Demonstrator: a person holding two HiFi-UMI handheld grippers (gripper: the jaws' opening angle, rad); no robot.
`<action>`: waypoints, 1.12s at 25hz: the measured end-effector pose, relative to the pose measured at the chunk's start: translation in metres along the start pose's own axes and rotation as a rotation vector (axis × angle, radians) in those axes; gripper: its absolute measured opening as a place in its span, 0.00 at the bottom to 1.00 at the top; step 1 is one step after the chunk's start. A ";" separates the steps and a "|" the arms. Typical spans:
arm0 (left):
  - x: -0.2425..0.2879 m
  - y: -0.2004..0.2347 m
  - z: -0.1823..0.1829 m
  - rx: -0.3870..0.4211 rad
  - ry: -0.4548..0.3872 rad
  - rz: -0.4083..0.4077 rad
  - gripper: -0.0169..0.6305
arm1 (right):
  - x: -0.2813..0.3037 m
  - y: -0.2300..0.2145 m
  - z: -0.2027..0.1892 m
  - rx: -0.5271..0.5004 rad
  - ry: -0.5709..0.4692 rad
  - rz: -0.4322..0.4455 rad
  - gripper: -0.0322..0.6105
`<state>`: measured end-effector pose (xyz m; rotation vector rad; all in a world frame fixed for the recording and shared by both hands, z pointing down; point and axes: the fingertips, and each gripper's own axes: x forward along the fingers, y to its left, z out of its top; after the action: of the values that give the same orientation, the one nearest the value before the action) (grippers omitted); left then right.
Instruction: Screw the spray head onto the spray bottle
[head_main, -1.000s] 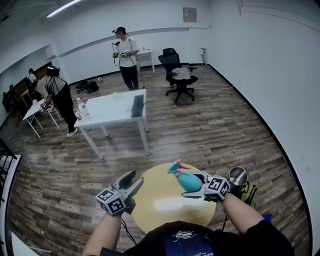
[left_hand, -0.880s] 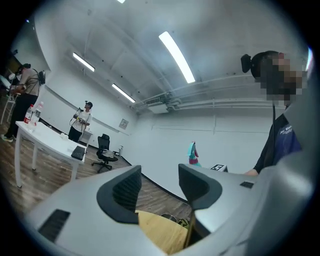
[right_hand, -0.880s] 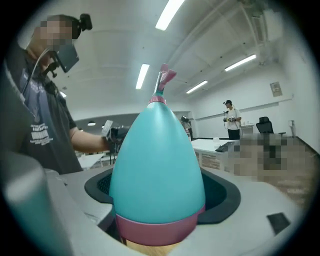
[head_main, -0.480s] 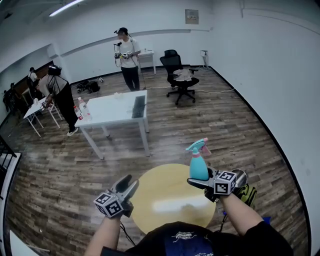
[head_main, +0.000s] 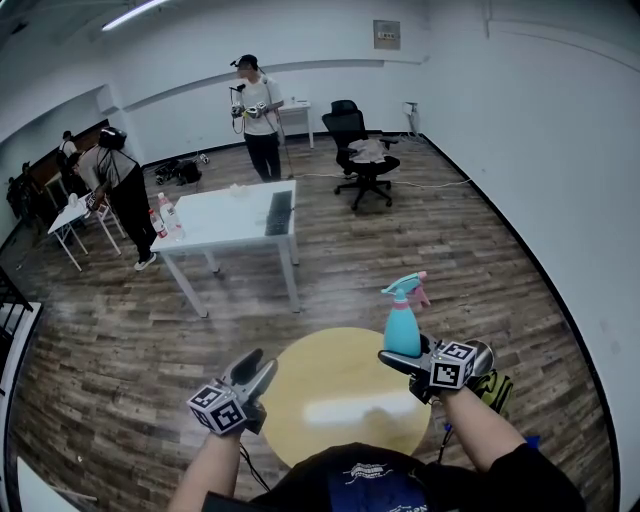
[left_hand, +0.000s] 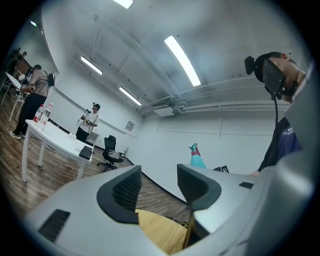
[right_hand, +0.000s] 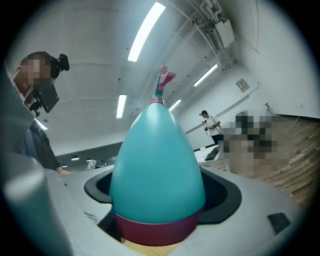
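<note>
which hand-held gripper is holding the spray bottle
The right hand-held gripper, jaws clamped on the teal spray bottle; the left hand-held gripper stands open and empty.

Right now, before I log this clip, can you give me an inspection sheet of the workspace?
Surface: round yellow table, nothing seen resting on it.
Job's things: teal spray bottle held upright above the table's right side, spray head on top; how tight it sits cannot be told.
Clutter: metal cup beyond the table's right edge.
Grippers: right gripper shut on the bottle's base; left gripper open, nothing between its jaws.
Cables: one cable on the floor by the office chair.
Surroundings: wood floor, white table with bottles, one standing person behind it, a second person at its left.
</note>
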<state>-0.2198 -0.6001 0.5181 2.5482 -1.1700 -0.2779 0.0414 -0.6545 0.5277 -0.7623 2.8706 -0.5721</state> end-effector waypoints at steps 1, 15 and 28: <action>0.000 -0.001 -0.001 0.001 -0.001 0.000 0.41 | -0.001 0.000 -0.001 -0.006 0.001 -0.004 0.77; 0.007 -0.004 0.005 0.008 0.009 -0.008 0.41 | -0.001 -0.005 0.005 -0.045 0.005 -0.040 0.77; 0.011 -0.006 0.002 0.015 0.020 -0.007 0.41 | -0.004 -0.008 0.003 -0.045 0.007 -0.040 0.78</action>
<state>-0.2093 -0.6053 0.5135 2.5628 -1.1604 -0.2449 0.0488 -0.6600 0.5277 -0.8284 2.8897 -0.5169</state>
